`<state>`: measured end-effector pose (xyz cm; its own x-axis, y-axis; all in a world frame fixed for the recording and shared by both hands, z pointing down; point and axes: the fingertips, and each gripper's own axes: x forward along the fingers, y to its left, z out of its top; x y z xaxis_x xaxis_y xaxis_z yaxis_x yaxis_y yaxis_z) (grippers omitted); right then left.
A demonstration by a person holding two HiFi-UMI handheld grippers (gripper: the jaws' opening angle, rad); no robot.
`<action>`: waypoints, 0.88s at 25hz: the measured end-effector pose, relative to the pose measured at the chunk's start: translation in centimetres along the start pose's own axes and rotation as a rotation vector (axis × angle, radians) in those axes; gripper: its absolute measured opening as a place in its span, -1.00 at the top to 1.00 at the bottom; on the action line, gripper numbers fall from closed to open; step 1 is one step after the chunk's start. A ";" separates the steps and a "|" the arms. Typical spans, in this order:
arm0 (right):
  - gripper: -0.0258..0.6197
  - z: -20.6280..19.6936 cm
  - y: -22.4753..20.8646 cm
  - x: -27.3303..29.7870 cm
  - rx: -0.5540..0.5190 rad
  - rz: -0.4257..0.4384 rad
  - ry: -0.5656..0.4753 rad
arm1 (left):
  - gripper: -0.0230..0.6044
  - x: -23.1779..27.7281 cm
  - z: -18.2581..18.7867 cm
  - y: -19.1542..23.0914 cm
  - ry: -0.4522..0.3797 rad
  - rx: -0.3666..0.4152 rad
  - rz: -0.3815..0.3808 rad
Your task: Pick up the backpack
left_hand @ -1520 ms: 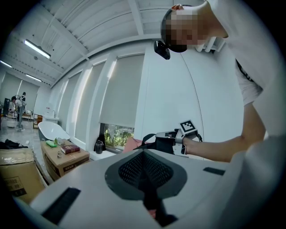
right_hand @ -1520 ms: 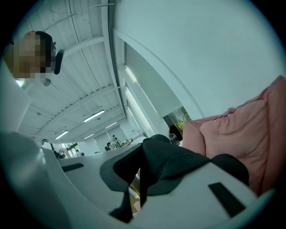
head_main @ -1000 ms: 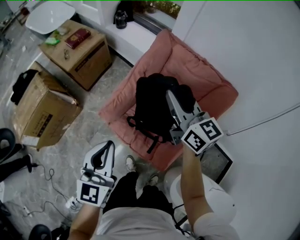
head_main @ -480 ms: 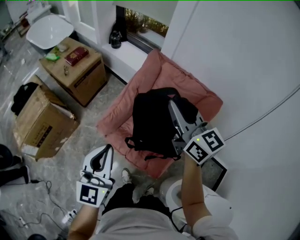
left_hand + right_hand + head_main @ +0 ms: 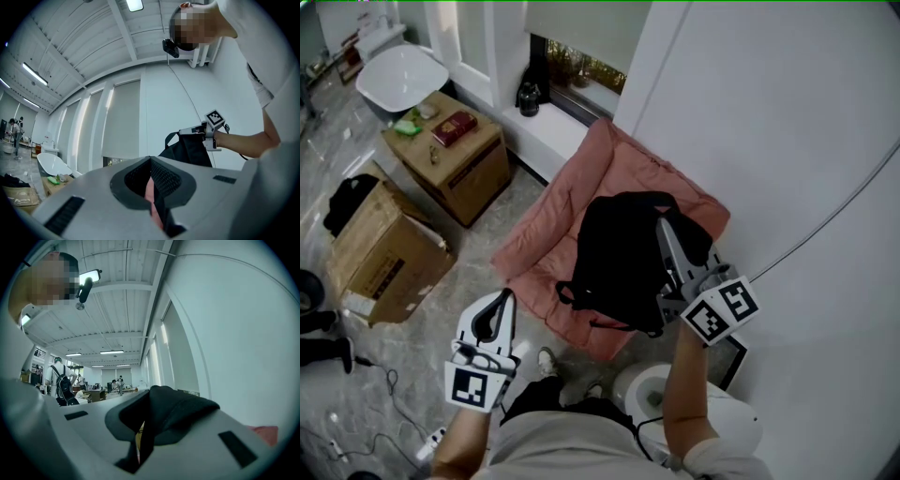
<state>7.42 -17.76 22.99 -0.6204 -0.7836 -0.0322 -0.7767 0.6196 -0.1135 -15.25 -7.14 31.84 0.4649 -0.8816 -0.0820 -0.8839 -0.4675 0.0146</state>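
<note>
My right gripper (image 5: pixel 667 234) clenches the backpack (image 5: pixel 619 262) by its top so it hangs upright; my left gripper (image 5: pixel 500 305) waits closed and empty.

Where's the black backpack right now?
In the head view, the black fabric backpack hangs right of centre from the right claw, over the pink quilted cushion on the floor and close beside the white wall.

Black backpack (image 5: pixel 619 262) aloft over pink cushion (image 5: pixel 553 234)
</note>
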 end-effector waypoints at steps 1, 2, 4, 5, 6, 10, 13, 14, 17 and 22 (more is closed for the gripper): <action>0.81 0.1 -0.2 -0.5 0.001 -0.012 -0.002 | 0.88 -0.1 0.1 0.1 -0.004 0.001 0.004; 0.81 0.3 -0.5 -1.0 0.003 -0.024 -0.005 | 0.88 -0.2 0.3 0.1 -0.007 0.001 0.008; 0.81 0.9 -1.0 -2.2 -0.002 -0.043 -0.008 | 0.88 -0.4 0.7 0.0 -0.010 0.001 0.014; 0.81 1.2 -1.0 -2.9 -0.009 -0.047 -0.009 | 0.88 -0.6 0.9 0.0 -0.011 0.002 0.018; 0.81 1.6 -0.9 -3.5 -0.018 -0.050 -0.009 | 0.88 -0.7 1.2 -0.1 -0.014 0.005 0.022; 0.81 3.1 -1.1 -6.5 -0.036 -0.081 -0.022 | 0.88 -1.0 2.1 -0.3 -0.033 0.016 0.032; 0.81 4.4 -1.3 -8.5 -0.045 -0.103 -0.036 | 0.88 -1.2 2.7 -0.5 -0.044 0.018 0.035; 0.81 4.8 -1.3 -9.2 -0.043 -0.108 -0.043 | 0.88 -1.3 2.9 -0.5 -0.048 0.018 0.039; 0.81 5.9 -1.6 -11.5 -0.034 -0.137 -0.069 | 0.88 -1.8 3.2 -0.8 -0.057 0.015 0.047; 0.81 6.8 -2.0 -15.0 -0.052 -0.186 -0.079 | 0.88 -2.6 4.3 -0.8 -0.075 0.018 0.067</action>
<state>19.04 -7.57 16.94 -0.4566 -0.8847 -0.0936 -0.8830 0.4635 -0.0738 -15.94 -4.17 27.76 0.3998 -0.9034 -0.1554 -0.9142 -0.4053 0.0045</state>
